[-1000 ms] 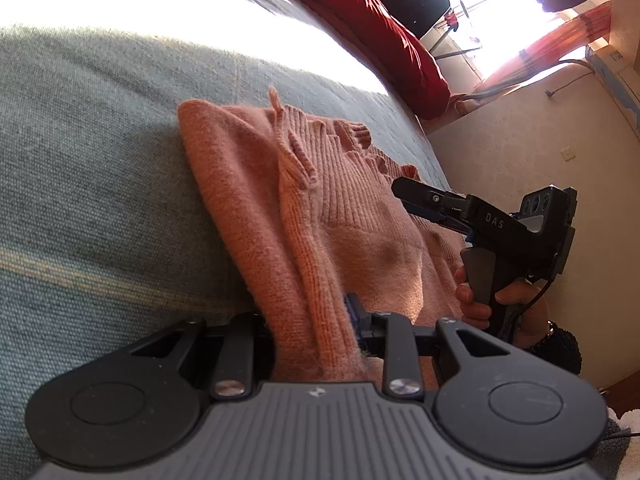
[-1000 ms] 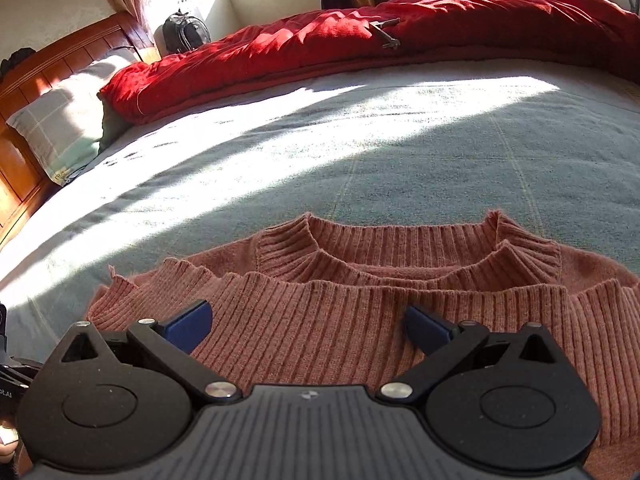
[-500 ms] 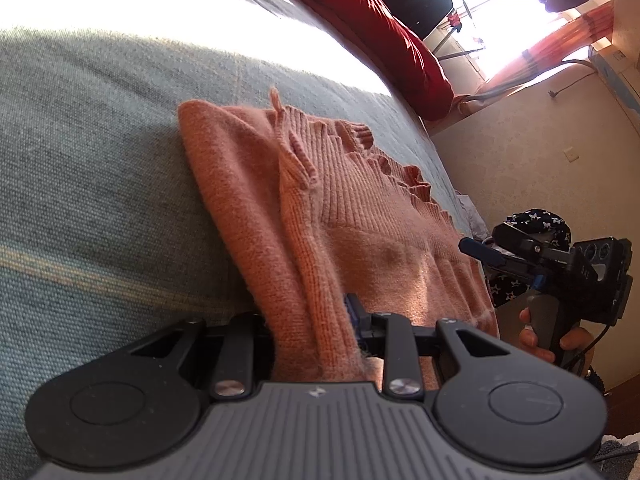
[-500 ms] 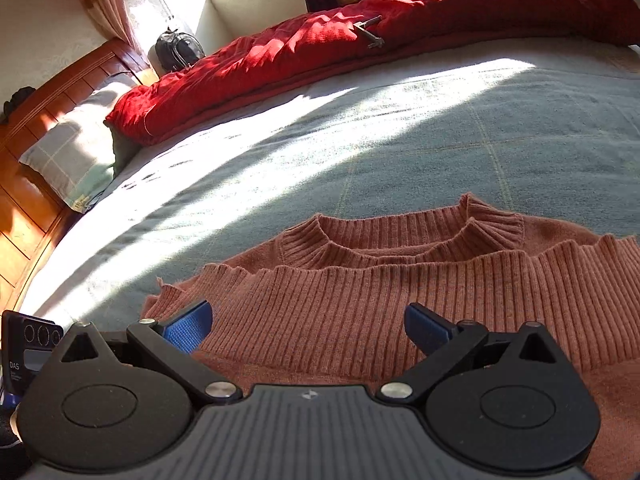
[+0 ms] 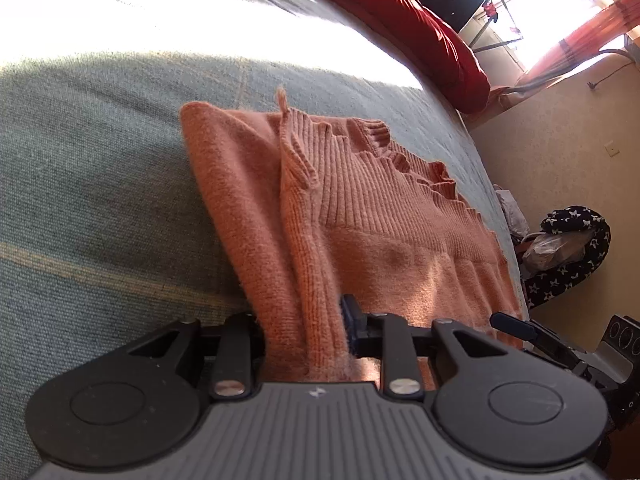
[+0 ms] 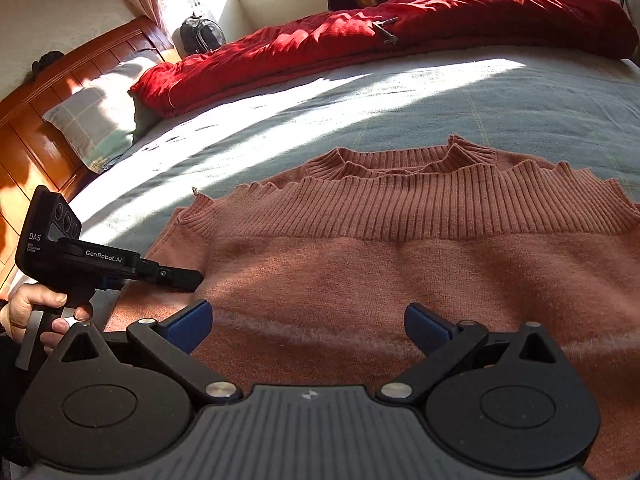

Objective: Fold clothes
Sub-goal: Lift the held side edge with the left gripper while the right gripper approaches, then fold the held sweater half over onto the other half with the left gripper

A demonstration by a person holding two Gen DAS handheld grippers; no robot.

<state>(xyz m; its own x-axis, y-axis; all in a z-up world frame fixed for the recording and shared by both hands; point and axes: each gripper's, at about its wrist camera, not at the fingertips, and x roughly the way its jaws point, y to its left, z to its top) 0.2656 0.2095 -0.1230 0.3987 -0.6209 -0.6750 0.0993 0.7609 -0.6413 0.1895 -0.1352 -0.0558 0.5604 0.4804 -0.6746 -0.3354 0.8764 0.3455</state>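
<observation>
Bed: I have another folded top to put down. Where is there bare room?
Bare blanket lies between the sweater collar and the red duvet, and left toward the pillow. The near edge is crowded: the sweater and both grippers.

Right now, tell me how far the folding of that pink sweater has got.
Done: the pink ribbed knit sweater lies on the grey-blue bedspread, its ribbed hem doubled up to just below the collar. In hand: the left gripper is clamped on a bunched edge, its jaws having just closed a little further; the right gripper is open above the cloth, holding nothing. Left: probably folding it narrower, since it lies wide.
</observation>
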